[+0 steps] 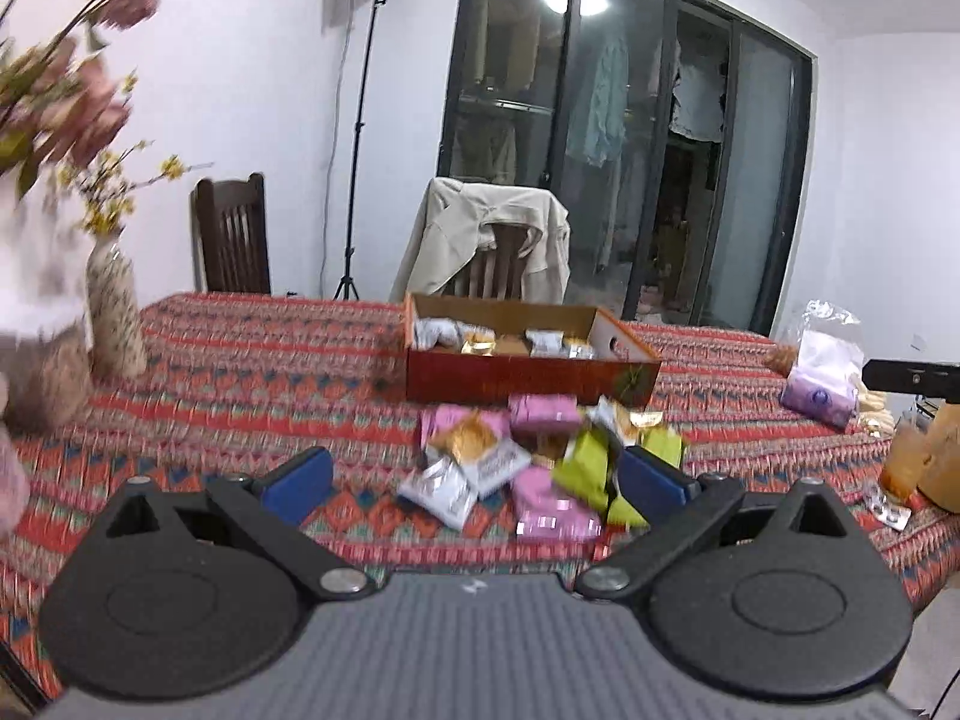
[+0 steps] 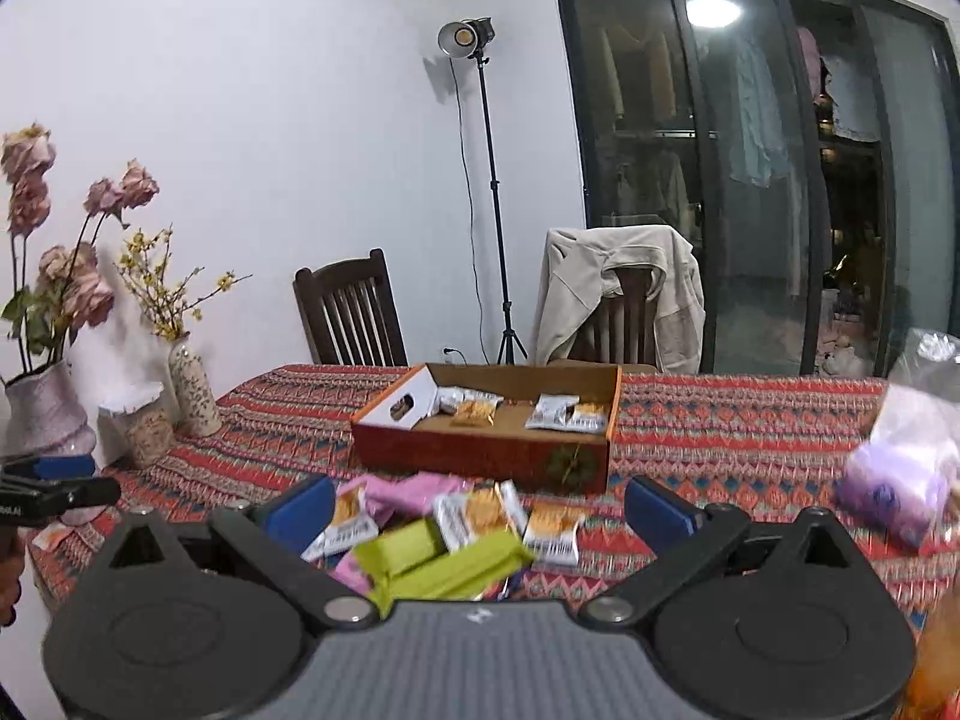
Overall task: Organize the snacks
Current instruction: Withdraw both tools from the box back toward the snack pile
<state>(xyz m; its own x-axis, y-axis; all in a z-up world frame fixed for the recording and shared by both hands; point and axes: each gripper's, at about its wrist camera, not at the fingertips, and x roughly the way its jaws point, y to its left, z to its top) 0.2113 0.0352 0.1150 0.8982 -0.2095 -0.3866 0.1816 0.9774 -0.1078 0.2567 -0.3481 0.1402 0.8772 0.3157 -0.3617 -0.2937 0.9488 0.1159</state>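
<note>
Both claws hang spread and empty: left claw point(image 1: 474, 477), right claw point(image 2: 480, 507). Just ahead of each lies the snack pile point(image 2: 444, 534) on the surface point(image 2: 720, 420); beyond it sits the box point(image 2: 480, 456), part filled. Best to single out one top packet, pinch its edge, then lift clear before carrying forward.

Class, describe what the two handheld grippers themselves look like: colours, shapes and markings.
The left gripper and right gripper look alike: blue finger pads, black linkage arms with silver pivot bolts, two rounded black housings, a ribbed grey body bearing a small white mark. No cables or sleeves show.
</note>
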